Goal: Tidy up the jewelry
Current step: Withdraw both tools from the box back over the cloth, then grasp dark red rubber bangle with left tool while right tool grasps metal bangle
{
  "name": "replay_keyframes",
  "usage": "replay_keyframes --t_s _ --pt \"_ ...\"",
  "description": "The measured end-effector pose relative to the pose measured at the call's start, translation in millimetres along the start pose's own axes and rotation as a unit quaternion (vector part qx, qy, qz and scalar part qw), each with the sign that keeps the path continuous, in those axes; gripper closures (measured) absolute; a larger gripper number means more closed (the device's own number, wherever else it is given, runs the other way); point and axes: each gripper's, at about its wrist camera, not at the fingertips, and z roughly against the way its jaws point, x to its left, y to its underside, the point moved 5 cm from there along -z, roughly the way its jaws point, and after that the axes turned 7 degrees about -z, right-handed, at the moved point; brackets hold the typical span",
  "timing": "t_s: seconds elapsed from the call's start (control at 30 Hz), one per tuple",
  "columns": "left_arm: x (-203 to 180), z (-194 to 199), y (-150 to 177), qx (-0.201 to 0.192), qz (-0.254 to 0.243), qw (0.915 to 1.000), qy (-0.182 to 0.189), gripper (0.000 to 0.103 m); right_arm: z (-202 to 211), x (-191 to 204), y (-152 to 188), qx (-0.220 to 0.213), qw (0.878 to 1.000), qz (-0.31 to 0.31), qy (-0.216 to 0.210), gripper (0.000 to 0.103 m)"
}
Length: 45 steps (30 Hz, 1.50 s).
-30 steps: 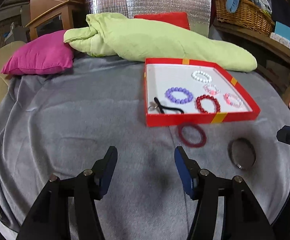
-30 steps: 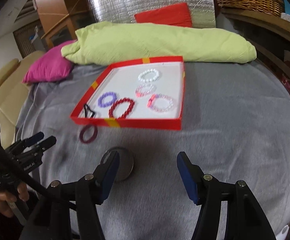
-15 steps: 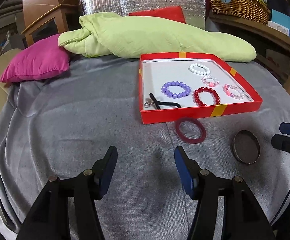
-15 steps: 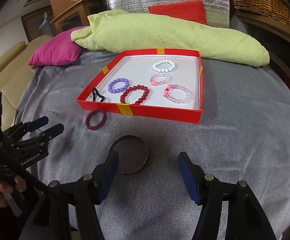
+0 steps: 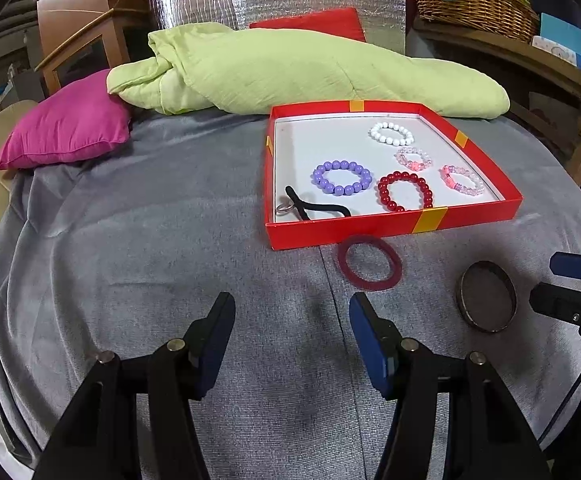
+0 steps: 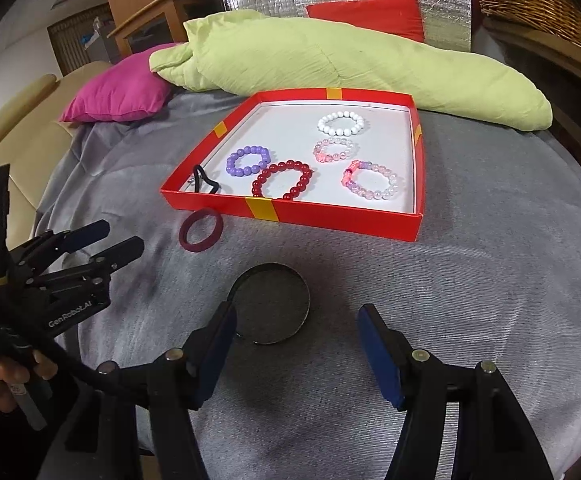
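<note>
both grippers have edged closer to the red tray (image 5: pixel 394 227) since a second ago. left wrist: left gripper (image 5: pixel 290 334) spread, empty, over the grey blanket (image 5: pixel 130 248); maroon bangle (image 5: pixel 369 262) touches the tray's near edge. right wrist: right gripper (image 6: pixel 295 344) spread (holding nothing); dark metal bangle (image 6: pixel 269 303) just ahead; green duvet (image 6: pixel 330 60) at the bed's far edge.

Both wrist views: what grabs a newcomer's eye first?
The red tray mid-bed, holding five bead bracelets: white at the back, purple and red nearer the front. Behind it, the green quilt and pink pillow stand out against the grey cover. Outside the tray's front wall lie a maroon ring and a dark bangle, the latter just ahead of the open right gripper.
</note>
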Motion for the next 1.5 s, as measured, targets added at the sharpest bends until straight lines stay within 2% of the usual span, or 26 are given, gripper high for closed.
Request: replay_keyframes --t_s 0.73,1.4,1.5 --pt "-5 -10 5 0.020 -0.006 0.9998 -0.001 0.043 -9 4 8 0.017 1.000 0.008 -0.007 0.034" --pt "-5 -21 6 0.038 0.013 0.9991 0.015 0.042 -32 12 14 0.031 0.999 0.011 0.001 0.033" --pt "-5 -24 4 0.037 0.019 0.9990 0.018 0.043 -35 17 16 0.026 0.999 0.023 0.004 0.029"
